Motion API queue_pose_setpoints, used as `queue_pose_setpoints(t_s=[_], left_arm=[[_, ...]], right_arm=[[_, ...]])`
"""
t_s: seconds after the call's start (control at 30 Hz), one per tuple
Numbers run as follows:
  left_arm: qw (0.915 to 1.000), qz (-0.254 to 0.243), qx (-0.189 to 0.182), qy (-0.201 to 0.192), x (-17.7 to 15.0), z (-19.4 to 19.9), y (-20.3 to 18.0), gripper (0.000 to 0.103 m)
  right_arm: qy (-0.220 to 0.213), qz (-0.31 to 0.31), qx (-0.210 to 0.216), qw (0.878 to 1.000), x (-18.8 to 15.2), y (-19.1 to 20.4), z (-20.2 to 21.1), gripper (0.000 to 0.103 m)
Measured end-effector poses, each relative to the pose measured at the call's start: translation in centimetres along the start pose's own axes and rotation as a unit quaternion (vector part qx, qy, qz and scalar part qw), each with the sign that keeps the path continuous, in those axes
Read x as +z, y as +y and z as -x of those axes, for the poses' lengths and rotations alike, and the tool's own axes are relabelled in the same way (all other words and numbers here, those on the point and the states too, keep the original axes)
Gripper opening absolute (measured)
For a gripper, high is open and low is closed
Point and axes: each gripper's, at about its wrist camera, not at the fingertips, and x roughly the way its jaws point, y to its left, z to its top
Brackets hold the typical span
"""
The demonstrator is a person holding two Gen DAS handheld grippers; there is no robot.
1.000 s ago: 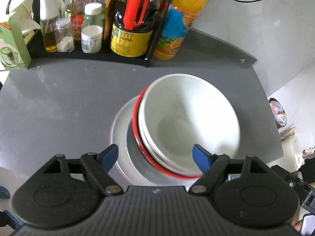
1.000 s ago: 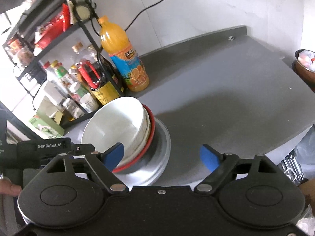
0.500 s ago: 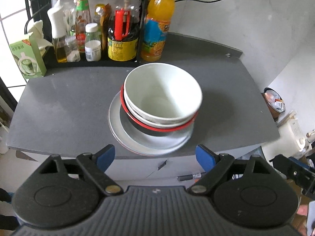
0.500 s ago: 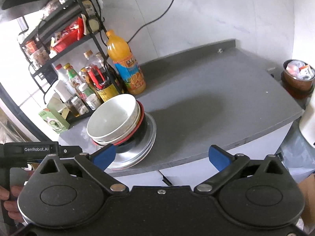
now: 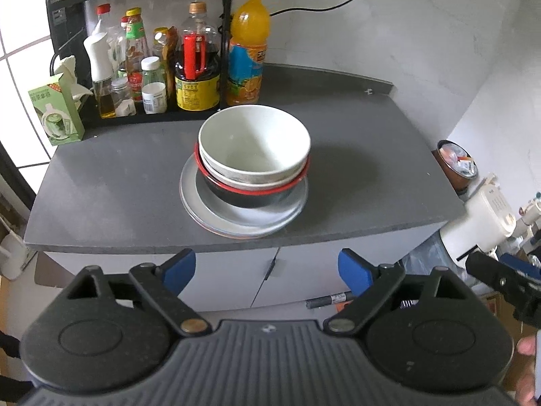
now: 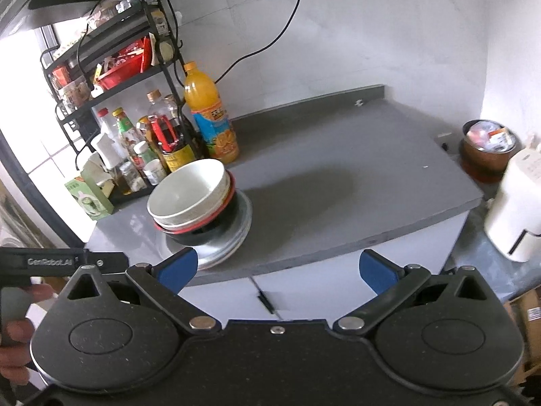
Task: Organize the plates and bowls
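A stack stands on the grey counter [image 5: 355,155]. White bowls [image 5: 253,142] nest in a black bowl with a red rim [image 5: 250,194], which rests on grey plates [image 5: 243,220]. The right wrist view shows the same white bowls [image 6: 186,196] over the plates [image 6: 233,240] at centre left. My left gripper [image 5: 267,269] is open and empty, held off the counter's front edge, well short of the stack. My right gripper [image 6: 277,267] is also open and empty, back from the counter and right of the stack. Part of the left gripper's body [image 6: 61,262] shows at the left edge.
A black rack [image 5: 142,50] with sauce bottles and an orange juice bottle [image 5: 248,50] stand behind the stack. A green box [image 5: 55,115] sits at the back left. White cabinet doors [image 5: 270,277] lie below the counter. A white appliance [image 6: 517,209] and a brown pot [image 6: 487,152] stand at the right.
Both grippers have drawn back and away from the stack, from close over the bowls to beyond the counter's front edge. The stack has not moved.
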Motion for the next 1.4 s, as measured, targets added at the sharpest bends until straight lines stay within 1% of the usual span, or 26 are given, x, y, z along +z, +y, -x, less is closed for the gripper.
queue_pose_setpoints(t_s=[0.1,0.2,0.33,0.53,0.6,0.7,0.9,1.0,1.1,1.2,1.33,1.4], left_arm=[[0.9999,-0.008,0.002,-0.007,-0.9,0.7,-0.1,0.093],[0.9999,-0.008,0.005,-0.011,-1.6,1.1,0.2,0.094],[0.9999,-0.003,0.005,-0.015,-2.3,2.0,0.7,0.094],[0.9996,0.003,0.012,-0.026,-2.8,3.5,1.8,0.097],[0.9996,0.005,0.013,-0.026,-2.9,4.2,2.3,0.097],[0.9992,0.0,0.01,-0.038,-3.1,5.3,3.0,0.099],[0.9989,-0.003,0.016,-0.044,-3.1,6.3,4.0,0.1],[0.9989,-0.005,0.011,-0.045,-2.9,6.5,4.6,0.1],[0.9985,-0.011,0.02,-0.049,-2.9,6.6,4.9,0.1],[0.9987,-0.009,0.019,-0.047,-3.0,6.5,5.2,0.1],[0.9984,-0.015,0.03,-0.045,-3.3,6.6,5.3,0.1],[0.9986,-0.02,0.025,-0.043,-3.4,6.7,5.3,0.1]], right_arm=[[-0.007,0.004,-0.013,1.0,-0.6,-0.3,0.8,0.103],[-0.011,0.013,-0.03,0.999,-1.2,-0.5,1.3,0.103],[-0.004,0.018,-0.035,0.999,-1.7,-0.8,1.7,0.103],[-0.014,0.04,-0.045,0.998,-2.1,0.2,2.5,0.103],[-0.016,0.041,-0.044,0.998,-2.0,0.6,2.8,0.103],[-0.022,0.044,-0.042,0.998,-2.0,1.1,3.1,0.103],[-0.015,0.026,-0.042,0.999,-2.1,1.9,3.6,0.103],[-0.016,0.025,-0.044,0.999,-2.3,2.2,3.8,0.103],[-0.019,0.027,-0.049,0.998,-2.4,2.4,3.9,0.103],[-0.018,0.019,-0.041,0.999,-2.5,2.3,4.0,0.103],[-0.018,0.022,-0.041,0.999,-2.5,2.4,3.8,0.103],[-0.012,0.013,-0.035,0.999,-2.4,2.4,3.6,0.103]])
